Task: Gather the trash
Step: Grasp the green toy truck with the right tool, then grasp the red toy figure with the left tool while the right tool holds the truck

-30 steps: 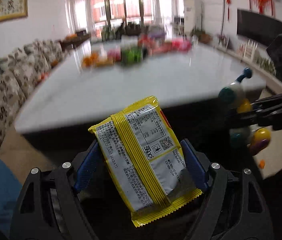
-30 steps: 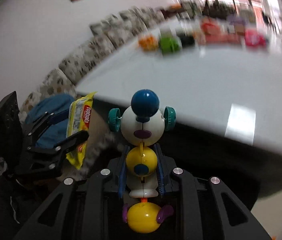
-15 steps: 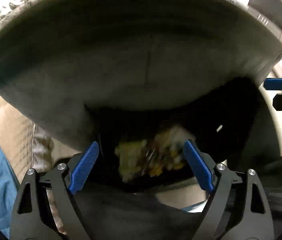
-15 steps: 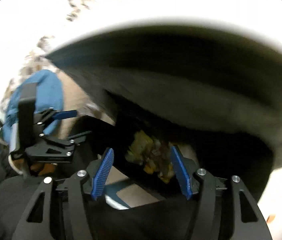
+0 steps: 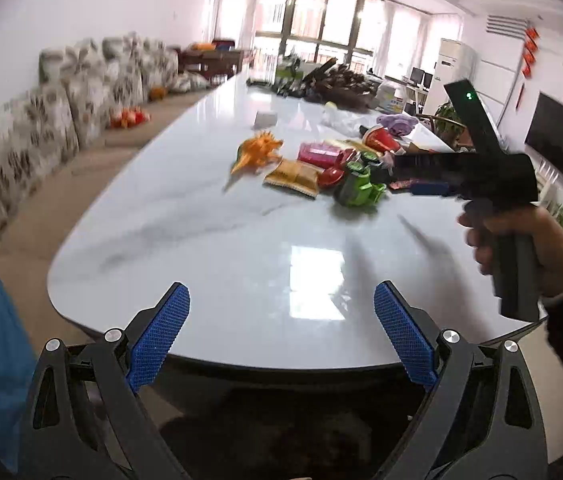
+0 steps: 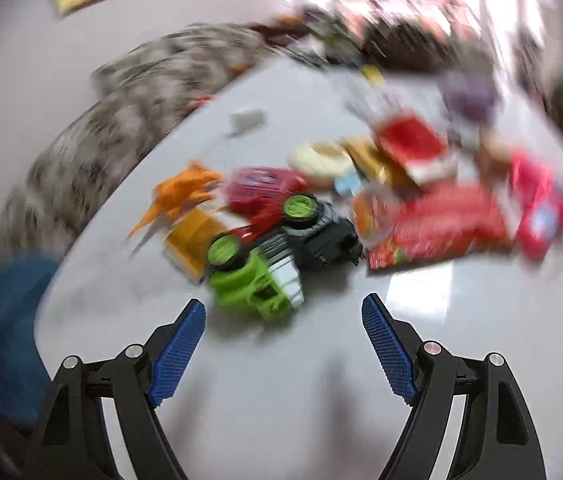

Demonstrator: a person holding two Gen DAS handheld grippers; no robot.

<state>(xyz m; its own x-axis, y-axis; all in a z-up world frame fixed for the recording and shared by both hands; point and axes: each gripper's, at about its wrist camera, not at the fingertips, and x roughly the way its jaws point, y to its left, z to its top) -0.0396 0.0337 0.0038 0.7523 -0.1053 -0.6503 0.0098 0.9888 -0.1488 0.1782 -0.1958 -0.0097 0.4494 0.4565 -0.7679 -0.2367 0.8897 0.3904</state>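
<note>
Reaching back out, your right gripper (image 6: 281, 344) and left gripper (image 5: 281, 328) both carry nothing, jaws widening. The green toy truck (image 6: 257, 280) lies just ahead, mid-table (image 6: 321, 420), touching the orange wrapper (image 6: 191, 242). Pick one wrapper from the pile's near edge, and come down squarely so its neighbours stay put.

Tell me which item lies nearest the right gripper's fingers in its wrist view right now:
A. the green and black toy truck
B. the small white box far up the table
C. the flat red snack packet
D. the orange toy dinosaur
A: the green and black toy truck lies just beyond the empty, opening right gripper; the orange toy dinosaur, flat red snack packet and small white box lie farther off.
</note>
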